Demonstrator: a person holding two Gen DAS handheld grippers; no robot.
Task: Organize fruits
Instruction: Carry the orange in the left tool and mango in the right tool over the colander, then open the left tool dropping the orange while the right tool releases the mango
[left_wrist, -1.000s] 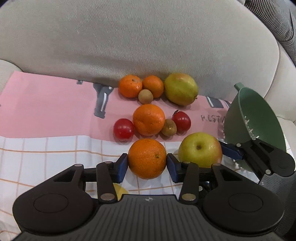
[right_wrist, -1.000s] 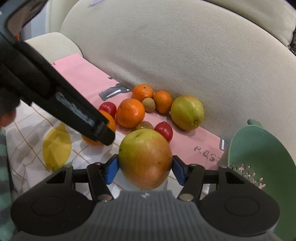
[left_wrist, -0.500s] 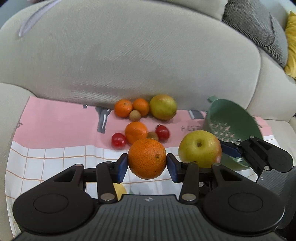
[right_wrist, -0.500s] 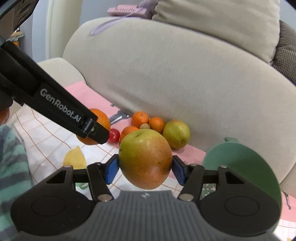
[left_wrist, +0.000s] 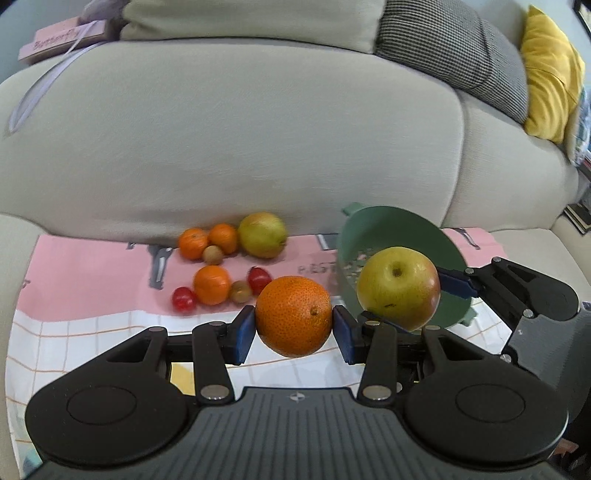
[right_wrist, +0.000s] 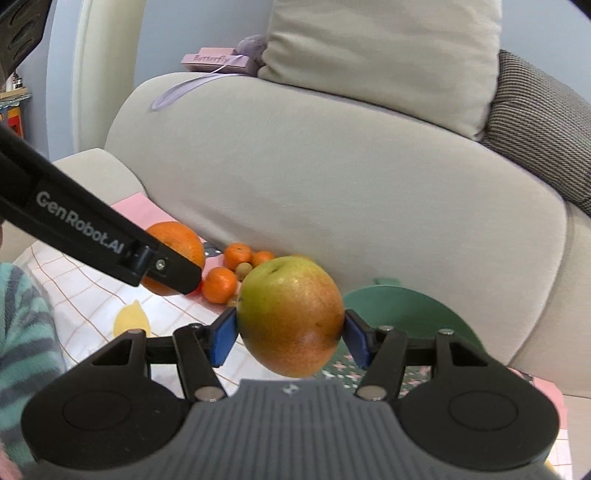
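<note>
Above the pink and white checked cloth spread over the beige sofa seat, I now have both fruits well clear of the fabric. A second ago the big dimpled orange and the yellow-green, red-blushed apple sat low against the cloth at the front of the pile; now the pile looks smaller and farther off in both wrist views, so I have lifted the pair together. My left gripper is clamped on the orange, its blue pads pressed against either flank. My right gripper is clamped the same way on the apple, which in the left view hangs right in front of the green plastic colander.

The remaining fruit lies back by the sofa cushion: three smaller mandarins, a second greenish apple, two red cherry tomatoes and two small brown round fruits I cannot name for sure.

I judge both picks secure and the carry under way. The colander sits to the right, tilted against the sofa, and looks like the likely destination; the apple is nearer to it than the orange, so I expect it to go in first.
</note>
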